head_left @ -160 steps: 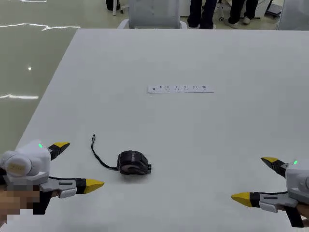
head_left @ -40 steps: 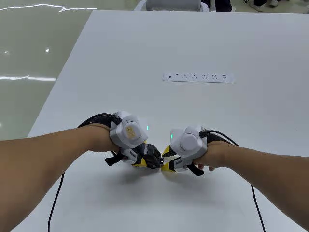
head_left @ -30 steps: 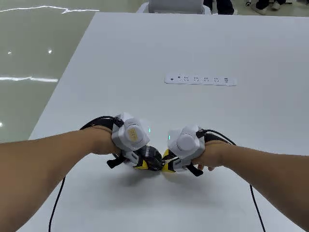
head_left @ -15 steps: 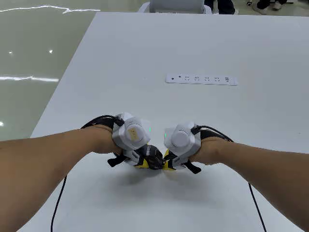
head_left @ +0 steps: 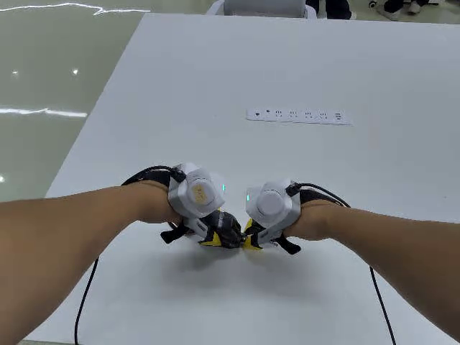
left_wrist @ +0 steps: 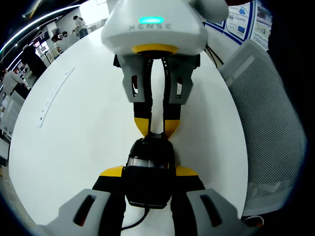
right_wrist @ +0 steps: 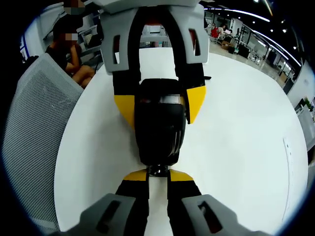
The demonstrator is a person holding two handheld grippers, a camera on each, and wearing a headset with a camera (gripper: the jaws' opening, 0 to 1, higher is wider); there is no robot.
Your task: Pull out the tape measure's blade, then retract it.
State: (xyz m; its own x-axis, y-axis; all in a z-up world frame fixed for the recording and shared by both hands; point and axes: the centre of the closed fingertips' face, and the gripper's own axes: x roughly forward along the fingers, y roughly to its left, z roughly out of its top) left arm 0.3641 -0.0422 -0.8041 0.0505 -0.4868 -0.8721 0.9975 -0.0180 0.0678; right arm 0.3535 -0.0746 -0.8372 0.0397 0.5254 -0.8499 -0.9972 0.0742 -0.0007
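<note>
The tape measure has a matt black case, seemingly rubbery plastic. The table is smooth, matt white; at ten o'clock the floor is glossy. The chair is grey mesh.

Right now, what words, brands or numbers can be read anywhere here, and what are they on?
"XENSE": on the white housing of the right tongs, in the left gripper view.
The yellowish sticker on the left tongs: too small to read.
Markings on the power strip: too small to read.
The wall posters: blurred.
On the tape measure: nothing legible.
</note>
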